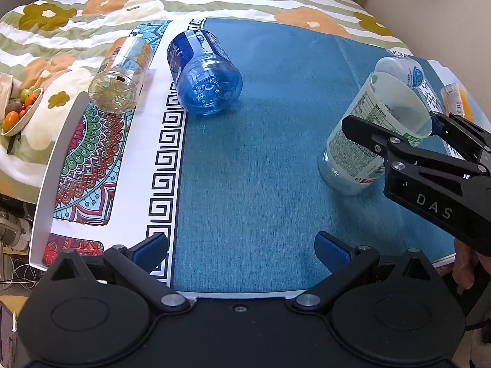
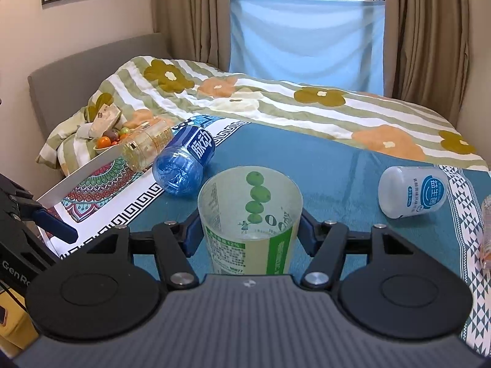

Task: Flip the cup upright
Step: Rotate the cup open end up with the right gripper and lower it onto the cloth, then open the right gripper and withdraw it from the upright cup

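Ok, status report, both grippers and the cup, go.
Right gripper shut on green-label cup, mouth up, slightly tilted. Left gripper open, holding nothing. Blue bottle and clear bottle lying clear of the cup.

The orange bottle (image 2: 486, 233) is cut off by the frame edge, and the cup's (image 2: 250, 214) base hides behind the right hand-held gripper (image 2: 250, 230).

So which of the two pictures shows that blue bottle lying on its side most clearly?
The left wrist view: the blue bottle lies near and unobstructed, base toward the camera. The right wrist view shows it smaller and off to the left, though its label reads better there.
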